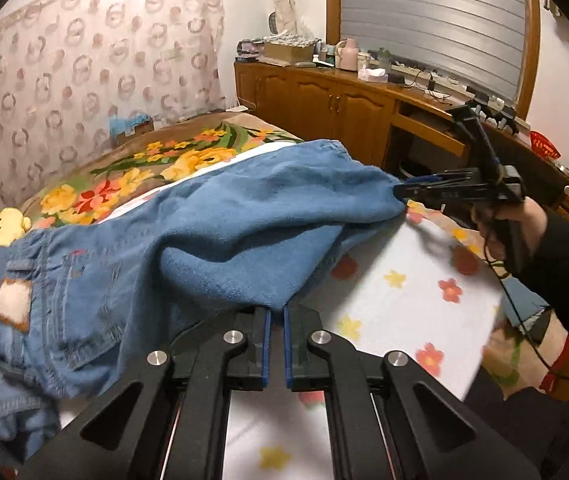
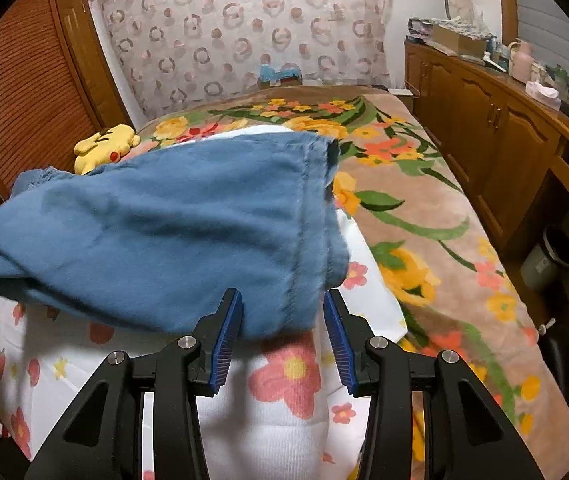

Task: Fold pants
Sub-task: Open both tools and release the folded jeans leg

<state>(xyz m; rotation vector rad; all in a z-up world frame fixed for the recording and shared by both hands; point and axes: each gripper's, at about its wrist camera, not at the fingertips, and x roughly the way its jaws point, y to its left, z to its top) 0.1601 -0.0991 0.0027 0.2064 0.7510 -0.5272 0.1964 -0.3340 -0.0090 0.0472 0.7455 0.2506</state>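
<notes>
home bedroom, floral bed blanket point(image 2: 424, 216), wooden cabinets point(image 2: 496, 136), patterned curtain point(image 2: 244, 32), yellow plush toy point(image 2: 104, 148)

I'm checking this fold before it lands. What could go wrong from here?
1. The right gripper stands open around the jeans hem, so that corner may drop and land crooked.
2. The left gripper pinches only a small bit of edge; it could slip.
3. The white flowered sheet beneath looks loose and might drag along with the cloth.
</notes>
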